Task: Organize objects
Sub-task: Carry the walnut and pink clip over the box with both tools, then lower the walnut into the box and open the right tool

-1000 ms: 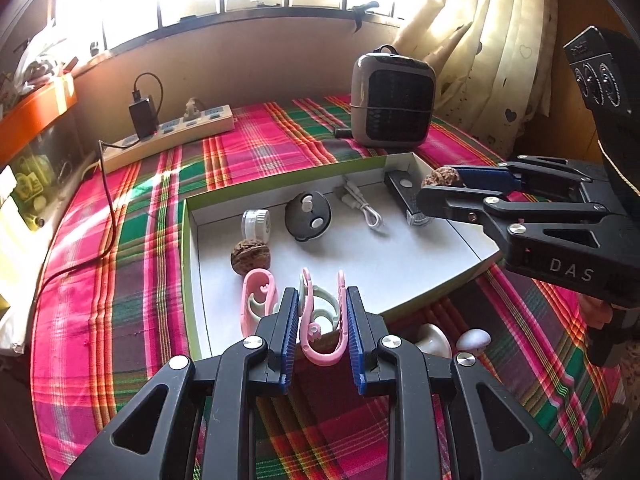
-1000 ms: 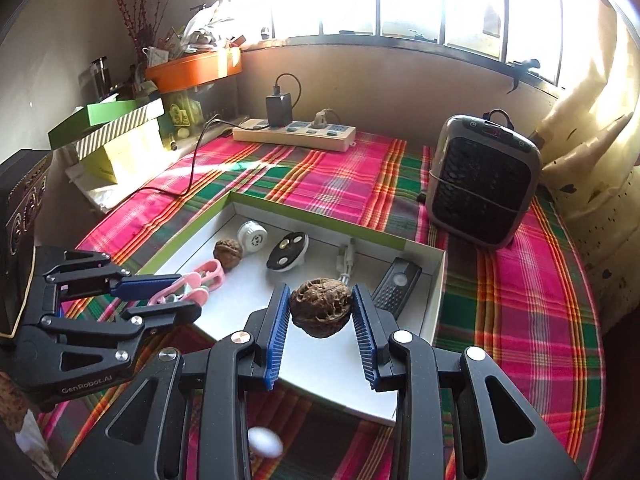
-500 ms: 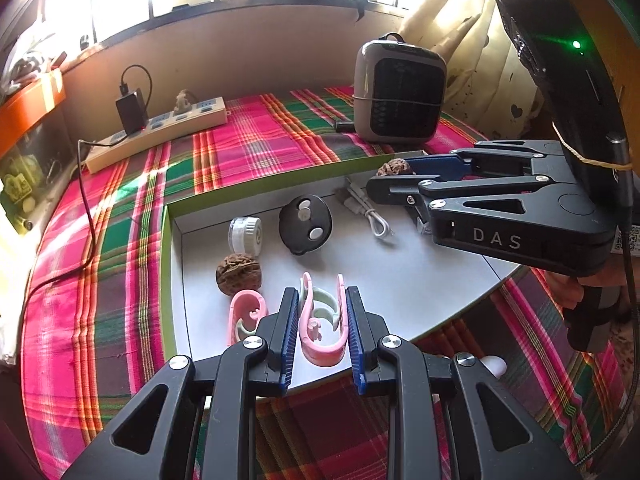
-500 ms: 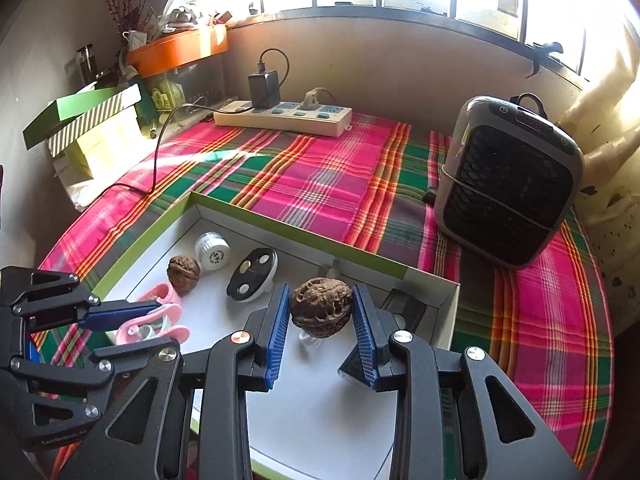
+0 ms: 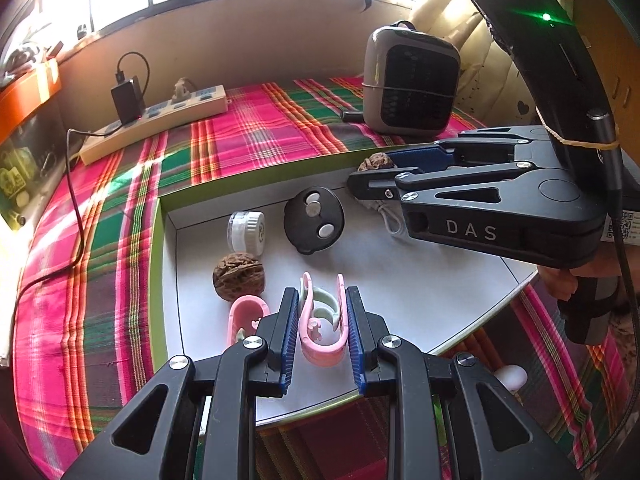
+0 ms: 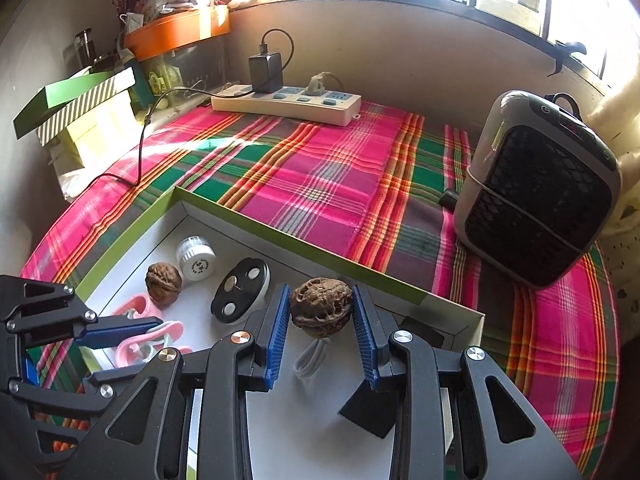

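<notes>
My left gripper is shut on a pink clip, held over the near side of the white box with green rim. My right gripper is shut on a brown walnut above the box's far right part; in the left wrist view that gripper reaches in from the right with the walnut at its tips. Lying in the box are a second walnut, another pink clip, a white cap, a black round disc and a white cable.
A plaid cloth covers the table. A grey heater stands at the back right. A power strip with a black charger lies at the back. Boxes are stacked at the far left. A white egg-like object lies outside the box.
Both grippers have moved forward over the box with their loads. The right gripper with the walnut now sits further left and deeper over the box. Both grips are unchanged.
</notes>
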A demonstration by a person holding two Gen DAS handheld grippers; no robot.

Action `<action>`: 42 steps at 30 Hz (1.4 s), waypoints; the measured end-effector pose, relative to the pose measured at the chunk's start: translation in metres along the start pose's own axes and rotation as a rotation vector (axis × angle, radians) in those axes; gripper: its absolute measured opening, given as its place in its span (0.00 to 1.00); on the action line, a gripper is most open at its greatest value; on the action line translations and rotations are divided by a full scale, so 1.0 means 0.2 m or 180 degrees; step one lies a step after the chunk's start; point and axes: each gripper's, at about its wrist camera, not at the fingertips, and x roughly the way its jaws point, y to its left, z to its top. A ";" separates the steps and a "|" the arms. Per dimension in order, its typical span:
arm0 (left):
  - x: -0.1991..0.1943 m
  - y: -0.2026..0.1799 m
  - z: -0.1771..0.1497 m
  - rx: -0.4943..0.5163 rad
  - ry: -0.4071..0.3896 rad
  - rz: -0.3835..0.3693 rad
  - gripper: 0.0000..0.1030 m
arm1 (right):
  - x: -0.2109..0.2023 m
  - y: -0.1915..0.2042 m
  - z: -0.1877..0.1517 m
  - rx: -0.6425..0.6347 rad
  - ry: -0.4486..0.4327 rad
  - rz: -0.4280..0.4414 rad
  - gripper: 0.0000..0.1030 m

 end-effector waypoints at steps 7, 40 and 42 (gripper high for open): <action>0.02 0.02 0.00 -0.0029 0.0011 -0.0006 0.20 | 0.03 0.02 0.02 -0.0048 0.0038 -0.0001 0.32; 0.03 0.07 0.00 -0.0098 -0.0046 0.0034 0.20 | 0.11 0.14 0.09 -0.0281 0.0182 -0.0088 0.32; 0.03 0.07 0.00 -0.0104 -0.0052 0.0029 0.20 | 0.11 0.14 0.09 -0.0269 0.0187 -0.0083 0.32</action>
